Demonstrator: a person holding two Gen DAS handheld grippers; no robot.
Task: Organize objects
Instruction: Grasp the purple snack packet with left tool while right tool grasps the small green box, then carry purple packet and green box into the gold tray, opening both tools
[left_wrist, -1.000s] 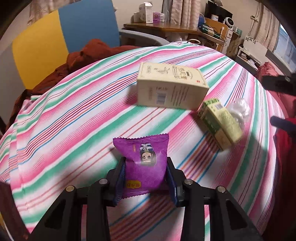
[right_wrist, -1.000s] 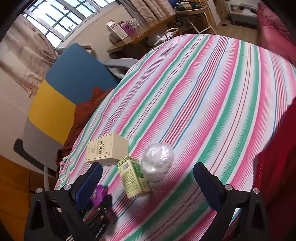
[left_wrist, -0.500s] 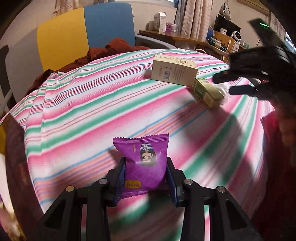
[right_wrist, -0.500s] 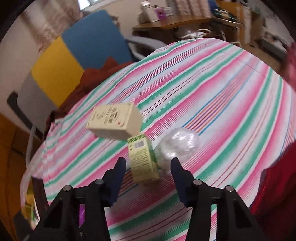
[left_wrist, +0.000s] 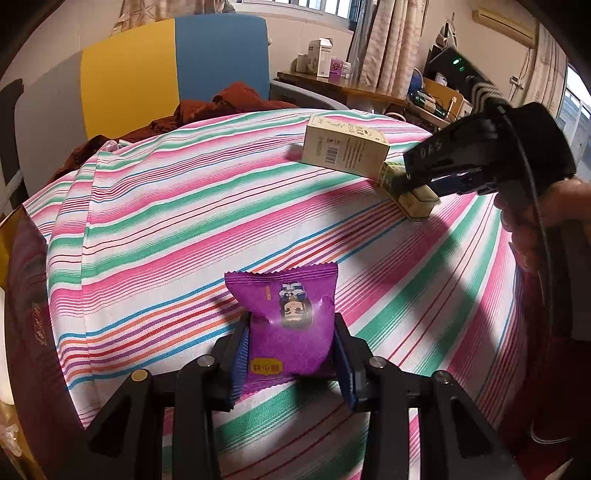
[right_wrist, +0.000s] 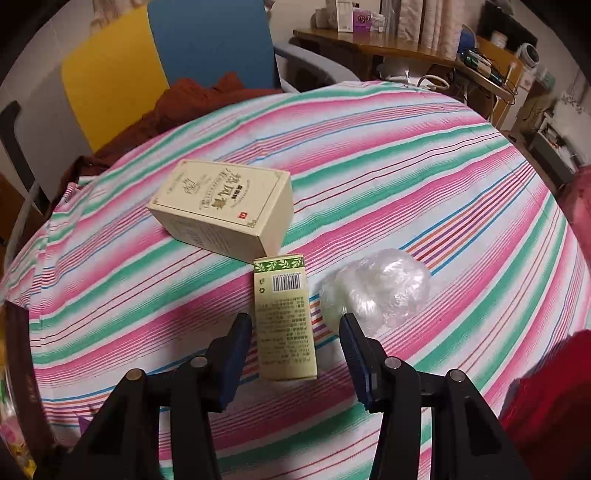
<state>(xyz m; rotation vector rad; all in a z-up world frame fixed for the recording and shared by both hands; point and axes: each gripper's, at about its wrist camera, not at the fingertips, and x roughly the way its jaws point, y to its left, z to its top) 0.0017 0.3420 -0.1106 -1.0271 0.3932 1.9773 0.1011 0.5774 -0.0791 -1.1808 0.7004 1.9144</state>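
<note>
Between the right gripper's spread fingers, clear of both pads, the small green carton lies flat on the striped cloth; it looks light and stiff, best pinched across its long sides. It is pale green with a leaf band and barcode, just beside a cream box and a clear plastic wad. The left gripper pinches a soft purple snack packet.
</note>
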